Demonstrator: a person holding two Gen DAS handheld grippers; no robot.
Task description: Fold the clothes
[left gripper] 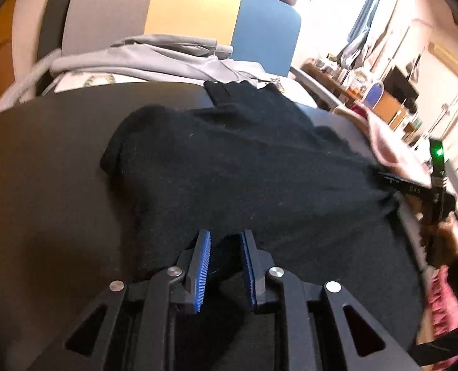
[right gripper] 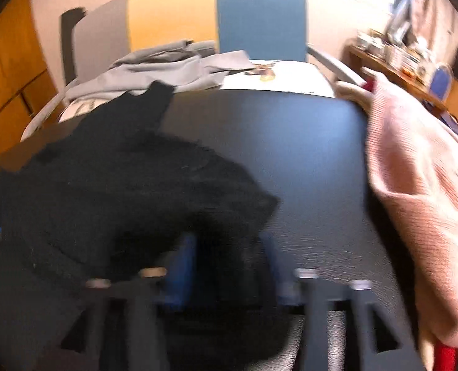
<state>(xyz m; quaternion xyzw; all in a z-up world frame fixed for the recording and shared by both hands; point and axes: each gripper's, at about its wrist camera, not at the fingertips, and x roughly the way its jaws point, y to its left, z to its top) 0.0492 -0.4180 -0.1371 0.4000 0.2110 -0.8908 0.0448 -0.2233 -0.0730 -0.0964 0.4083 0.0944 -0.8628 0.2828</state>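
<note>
My left gripper (left gripper: 225,238) is spread, the hem of the black garment (left gripper: 244,167) between its blue pads, not pinched. My right gripper (right gripper: 229,241) is blurred but spread, the same garment's edge in its gap. Garment lies on the dark table (right gripper: 290,142) ahead; pink knit (right gripper: 420,185) to my right, grey clothes (right gripper: 167,65) beyond.
</note>
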